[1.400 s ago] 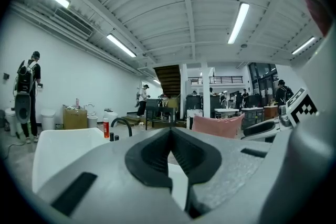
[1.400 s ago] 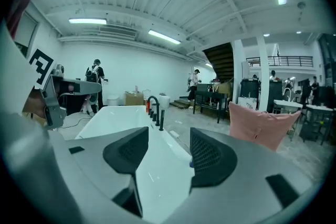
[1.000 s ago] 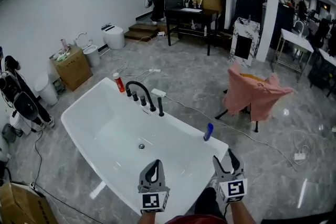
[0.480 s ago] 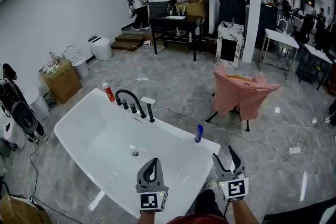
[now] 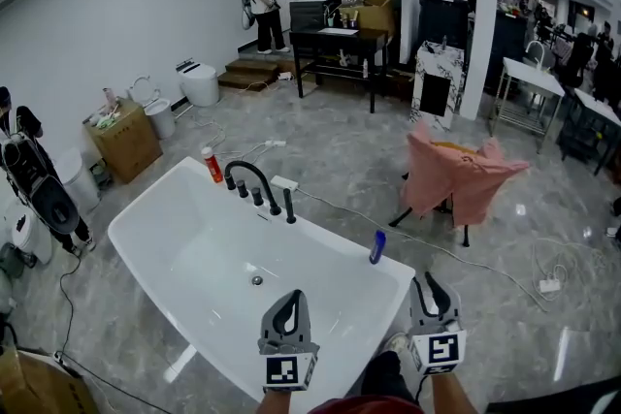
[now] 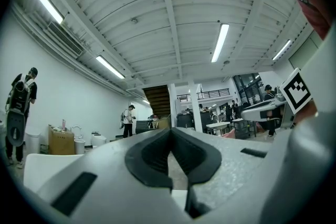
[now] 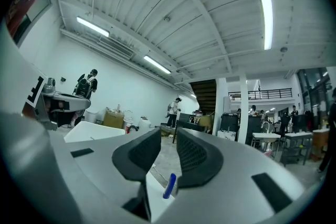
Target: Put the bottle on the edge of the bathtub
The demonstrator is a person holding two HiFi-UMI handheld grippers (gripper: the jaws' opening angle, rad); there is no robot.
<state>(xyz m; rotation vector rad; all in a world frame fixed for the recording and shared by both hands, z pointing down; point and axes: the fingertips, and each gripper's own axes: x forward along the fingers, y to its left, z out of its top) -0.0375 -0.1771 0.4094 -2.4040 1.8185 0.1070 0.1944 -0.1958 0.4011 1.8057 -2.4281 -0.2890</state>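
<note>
A small blue bottle (image 5: 376, 247) stands upright on the right rim of the white bathtub (image 5: 146, 208). In the right gripper view the same blue bottle (image 7: 169, 186) shows far off, beyond the jaws. My right gripper (image 5: 434, 294) hovers near the tub's near right corner, apart from the bottle. Its jaws are closing with a narrow gap left and nothing between them (image 7: 168, 139). At the tub's near rim my left gripper (image 5: 288, 313) is shut and empty, its pads meeting at the tips (image 6: 170, 134). A red bottle (image 5: 211, 164) stands on the far rim by the black faucet (image 5: 254, 179).
A chair draped in pink cloth (image 5: 464, 177) stands right of the tub, with a cable (image 5: 456, 252) trailing over the floor. A cardboard box (image 5: 126, 139) and bins sit by the left wall. A person (image 5: 262, 3) stands far back near a dark table (image 5: 340, 44).
My right gripper's jaws have come from wide apart to nearly together. The head view has shifted slightly. The blue bottle stays on the rim and the left gripper stays shut.
</note>
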